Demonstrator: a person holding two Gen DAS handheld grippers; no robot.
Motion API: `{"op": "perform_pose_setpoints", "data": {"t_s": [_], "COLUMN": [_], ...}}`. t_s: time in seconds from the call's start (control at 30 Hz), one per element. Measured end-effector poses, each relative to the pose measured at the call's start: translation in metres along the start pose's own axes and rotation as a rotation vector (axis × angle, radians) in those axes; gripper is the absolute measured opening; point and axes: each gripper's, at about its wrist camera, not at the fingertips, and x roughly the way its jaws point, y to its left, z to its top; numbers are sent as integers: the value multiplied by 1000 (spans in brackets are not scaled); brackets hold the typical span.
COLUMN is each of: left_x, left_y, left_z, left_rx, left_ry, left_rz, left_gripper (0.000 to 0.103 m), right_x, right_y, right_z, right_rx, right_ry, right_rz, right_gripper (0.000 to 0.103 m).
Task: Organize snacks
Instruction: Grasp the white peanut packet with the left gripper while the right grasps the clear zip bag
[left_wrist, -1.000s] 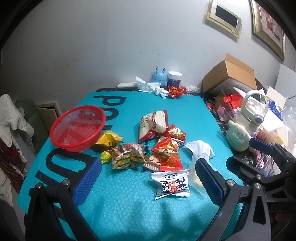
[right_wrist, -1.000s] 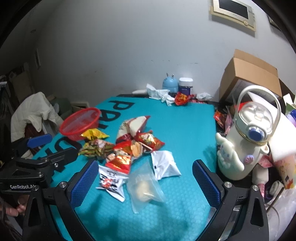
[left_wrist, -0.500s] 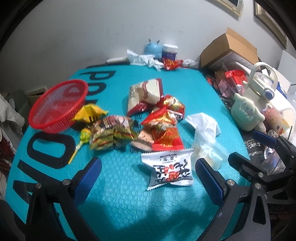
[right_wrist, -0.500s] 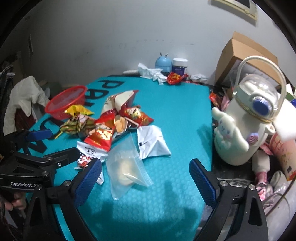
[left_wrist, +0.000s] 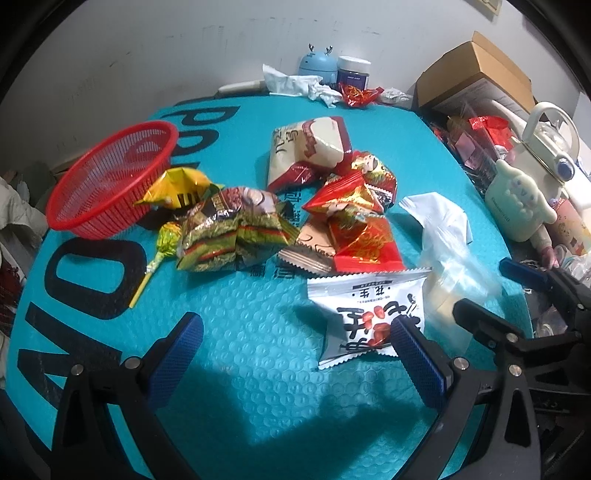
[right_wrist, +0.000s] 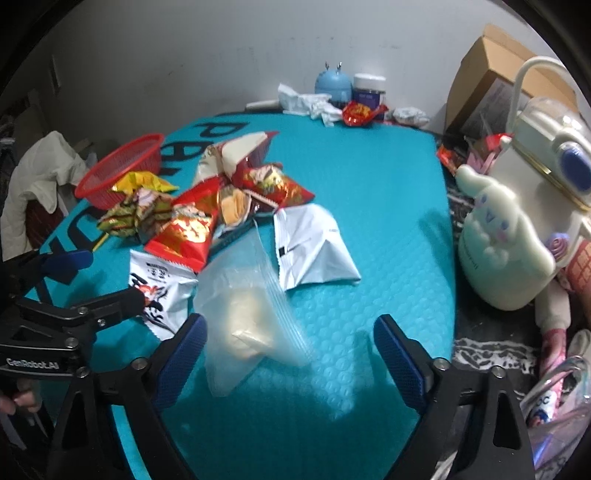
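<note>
Between the right tongs (right_wrist: 290, 345), which gape but have just been closing, lies the clear bag (right_wrist: 245, 317), untouched. Its long side runs toward the snack pile. The left tongs (left_wrist: 295, 341) gape too, holding nothing.

We have brought both grippers lower and closer over the snack pile (left_wrist: 314, 206); the left gripper (left_wrist: 295, 350) now frames the white peanut packet (left_wrist: 365, 317), while the right gripper (right_wrist: 291, 347), jaws narrowing yet apart, hangs over the clear zip bag (right_wrist: 247, 310).
</note>
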Motion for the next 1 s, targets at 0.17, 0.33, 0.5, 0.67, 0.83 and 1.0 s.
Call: {"op": "perform_pose_setpoints", "data": {"t_s": [0.17,0.33,0.5,0.67,0.83,1.0], "left_x": [4,5,10,23,33,33], "left_y": [5,4,-4,-11,-22,-25], "left_z": [0,3,5,6,9,13], "left_rx": [-19,-33,-28,-34,-12,5], "left_ry": [17,19,39,78,90,54], "left_rz": [-33,-67,-100,-143,-135,-106], "left_gripper": [103,103,103,103,102,78], "right_x": [11,11,9,4,0,-2], "right_y": [4,4,2,-1,-7,-14], "right_z": [-3,-3,-3,-4,-4,0], "right_rx": [-20,-23,-19,-10,15,57], "right_ry": [28,30,30,34,45,30], "right_rz": [4,23,48,68,64,73], "right_gripper": [56,29,28,28,40,65]}}
